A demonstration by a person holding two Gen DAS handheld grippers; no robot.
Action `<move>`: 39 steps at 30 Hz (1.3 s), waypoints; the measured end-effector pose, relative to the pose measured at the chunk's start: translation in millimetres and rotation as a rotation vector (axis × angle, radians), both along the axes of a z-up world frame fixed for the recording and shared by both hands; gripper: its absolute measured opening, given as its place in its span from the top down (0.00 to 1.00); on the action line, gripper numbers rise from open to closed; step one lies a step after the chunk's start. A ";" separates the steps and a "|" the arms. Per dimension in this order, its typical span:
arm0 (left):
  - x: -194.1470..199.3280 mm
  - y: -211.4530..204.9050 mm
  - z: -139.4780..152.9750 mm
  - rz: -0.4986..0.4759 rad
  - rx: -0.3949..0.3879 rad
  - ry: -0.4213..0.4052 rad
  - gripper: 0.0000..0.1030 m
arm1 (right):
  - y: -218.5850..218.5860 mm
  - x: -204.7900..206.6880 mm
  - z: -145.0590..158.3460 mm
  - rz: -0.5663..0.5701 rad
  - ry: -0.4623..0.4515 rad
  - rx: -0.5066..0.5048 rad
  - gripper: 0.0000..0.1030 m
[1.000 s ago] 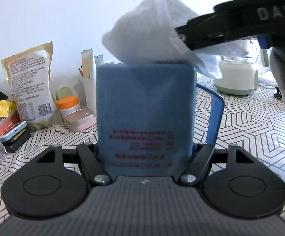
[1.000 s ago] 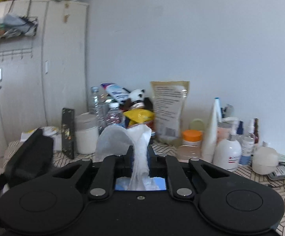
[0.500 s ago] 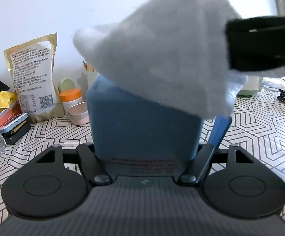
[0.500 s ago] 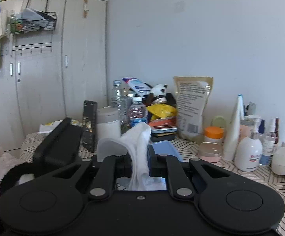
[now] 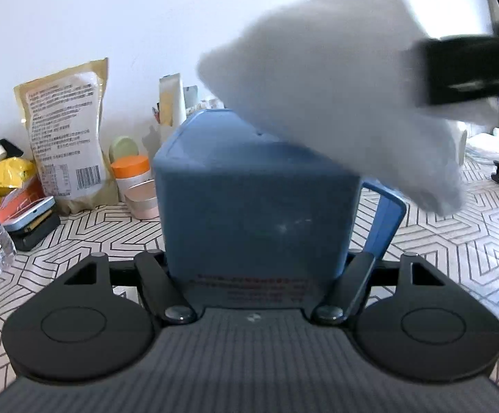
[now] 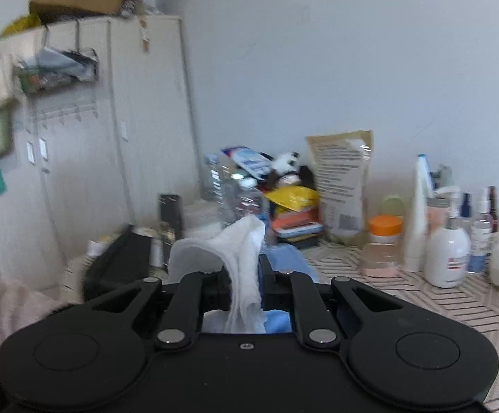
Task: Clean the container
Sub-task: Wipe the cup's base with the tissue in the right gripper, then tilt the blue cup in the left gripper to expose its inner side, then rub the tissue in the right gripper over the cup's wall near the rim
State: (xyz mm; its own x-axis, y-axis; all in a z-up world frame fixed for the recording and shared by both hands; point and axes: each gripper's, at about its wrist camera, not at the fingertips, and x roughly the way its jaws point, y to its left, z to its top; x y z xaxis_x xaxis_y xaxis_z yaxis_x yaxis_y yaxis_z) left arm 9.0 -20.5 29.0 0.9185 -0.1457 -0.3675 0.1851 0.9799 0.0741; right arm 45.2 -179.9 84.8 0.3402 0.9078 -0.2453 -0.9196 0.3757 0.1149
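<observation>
Since a second ago the blue container (image 5: 256,213) has tipped so its flat bottom faces up, and the white cloth (image 5: 335,103) has swept from its upper edge across to the right side. The left gripper (image 5: 256,265) grasps the container, which fills the space between its fingers, handle sticking out past the right finger. The right gripper (image 6: 244,282) is clenched on the cloth (image 6: 242,268); a fold stands up between its fingers, with the container's blue showing just under and beyond them. In the left view that gripper reaches in from the upper right, the cloth draped on the container's bottom, above the left fingers. A patterned tabletop (image 5: 456,241) lies below.
</observation>
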 end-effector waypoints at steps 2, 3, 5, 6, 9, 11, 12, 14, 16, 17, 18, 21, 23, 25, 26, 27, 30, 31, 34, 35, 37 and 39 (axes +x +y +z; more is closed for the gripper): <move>-1.3 0.0 0.6 -0.004 -0.001 -0.005 0.31 | -2.9 1.7 -0.2 -0.034 -0.010 0.000 0.89; -1.7 0.0 0.8 -0.005 -0.002 -0.004 0.31 | -4.8 2.8 0.0 -0.043 -0.007 0.004 0.89; -2.4 -0.6 1.4 -0.005 -0.004 0.002 0.31 | -8.0 4.5 0.4 -0.063 -0.009 0.012 0.89; -2.3 -0.3 1.4 -0.007 -0.005 0.001 0.31 | -8.3 4.9 0.3 -0.074 -0.016 0.007 0.90; -2.0 0.0 1.4 -0.012 -0.004 0.001 0.31 | -9.5 7.5 -0.7 -0.119 -0.026 -0.006 0.89; -2.4 -0.4 1.5 -0.016 -0.003 0.001 0.31 | -10.5 13.5 -2.0 -0.137 -0.011 -0.004 0.89; -3.0 -0.9 1.6 -0.018 -0.003 0.001 0.32 | -11.8 16.3 -2.5 -0.145 0.000 0.000 0.89; -3.7 -1.7 2.1 -0.024 -0.002 -0.002 0.32 | -11.8 21.3 -3.4 -0.183 -0.002 -0.016 0.88; -4.8 -2.3 3.2 -0.027 -0.005 -0.008 0.32 | -12.3 26.5 -6.1 -0.237 0.003 -0.047 0.87; -5.3 -2.6 3.8 -0.029 -0.007 -0.012 0.32 | -12.2 29.3 -8.0 -0.263 0.006 -0.066 0.86; -5.2 -2.3 4.5 -0.029 -0.007 -0.014 0.32 | -11.3 31.7 -10.2 -0.282 0.006 -0.088 0.85; -0.4 0.1 3.2 -0.014 0.000 0.019 0.34 | -11.4 36.6 -14.2 -0.301 0.028 -0.110 0.85; 0.6 2.4 2.2 -0.015 -0.009 0.023 0.34 | -15.5 34.4 -11.4 -0.270 0.035 -0.073 0.85; 0.5 2.5 2.8 -0.014 -0.009 0.025 0.34 | -16.3 31.4 -9.4 -0.217 0.044 -0.042 0.84; 0.4 2.2 3.1 -0.015 -0.007 0.024 0.34 | -13.9 30.4 -9.7 -0.194 0.047 -0.042 0.85; 0.2 1.8 3.2 -0.016 -0.004 0.021 0.34 | -11.1 29.6 -10.4 -0.174 0.050 -0.046 0.85; -0.3 1.1 4.3 -0.021 -0.005 0.015 0.34 | -0.9 30.3 -16.4 -0.161 0.053 -0.093 0.85; -0.4 0.4 4.7 -0.025 -0.006 0.013 0.34 | 1.9 29.5 -18.9 -0.169 0.049 -0.115 0.85; -2.0 -4.4 4.0 -0.039 0.003 0.011 0.34 | 11.0 32.1 -27.1 -0.205 0.035 -0.178 0.85; -2.5 -6.1 3.4 -0.041 0.010 0.010 0.34 | 13.4 33.2 -30.2 -0.205 0.040 -0.193 0.85; -3.1 -9.1 2.3 -0.042 0.026 0.006 0.34 | 18.4 34.7 -36.4 -0.200 0.049 -0.223 0.85; -3.3 -10.0 1.8 -0.042 0.030 0.008 0.34 | 22.2 30.6 -38.7 -0.165 0.042 -0.228 0.82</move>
State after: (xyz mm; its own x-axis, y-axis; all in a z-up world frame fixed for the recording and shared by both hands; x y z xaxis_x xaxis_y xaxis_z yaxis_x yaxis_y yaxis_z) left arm 5.7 -30.6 30.8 0.9087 -0.1729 -0.3801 0.2269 0.9686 0.1019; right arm 75.8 -157.7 46.1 0.4641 0.7607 -0.4538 -0.8401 0.5404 0.0469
